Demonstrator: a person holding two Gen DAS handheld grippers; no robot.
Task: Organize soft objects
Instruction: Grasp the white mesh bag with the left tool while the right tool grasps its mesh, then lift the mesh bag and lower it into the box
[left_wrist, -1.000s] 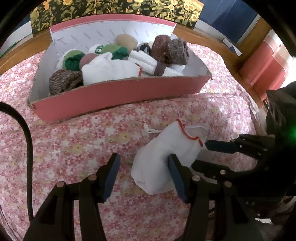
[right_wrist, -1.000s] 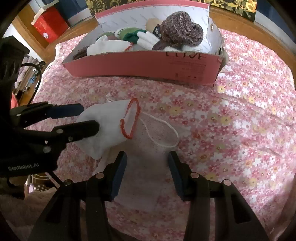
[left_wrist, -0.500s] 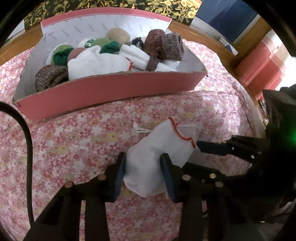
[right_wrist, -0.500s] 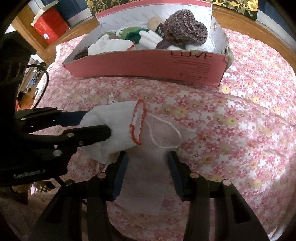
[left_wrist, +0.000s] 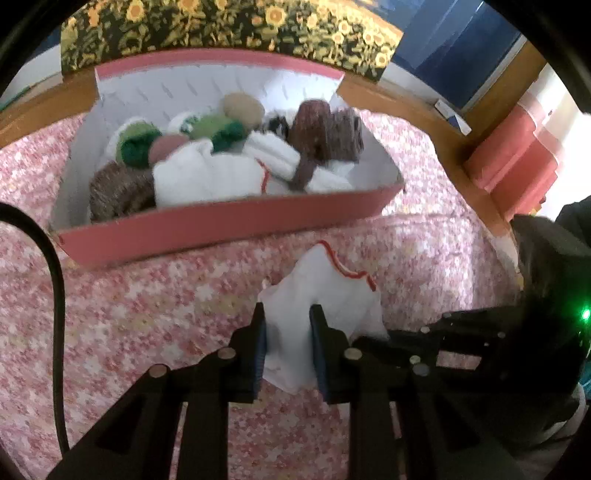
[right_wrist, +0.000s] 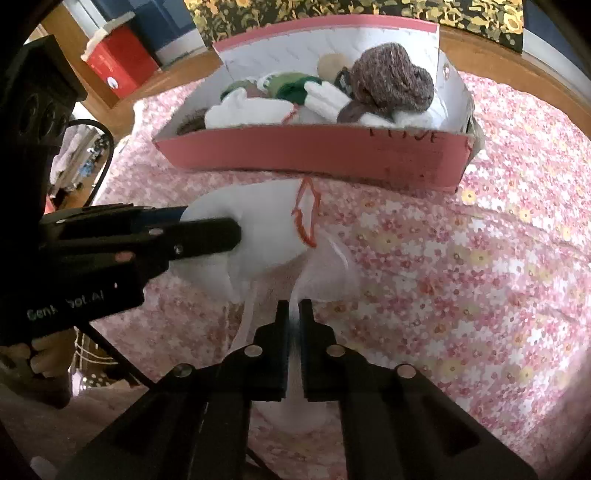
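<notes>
A white sock with a red-stitched cuff hangs just above the pink flowered bedspread. My left gripper is closing its jaws on the sock's toe end, and the pads press into it. A thin gauzy white cloth with a cord trails from the sock's cuff. My right gripper is closing on that cloth, which is pinched flat between the pads. Behind stands a pink cardboard box holding several rolled socks and knitted pieces.
A wooden bed frame runs along the far and right sides, with a sunflower-print cloth behind the box. A red container stands at the far left off the bed. A black cable hangs by my left gripper.
Both grippers went from open to shut, the left onto the white sock and the right onto the gauzy cloth. Sock and cloth have bunched up and lifted slightly off the bedspread.
</notes>
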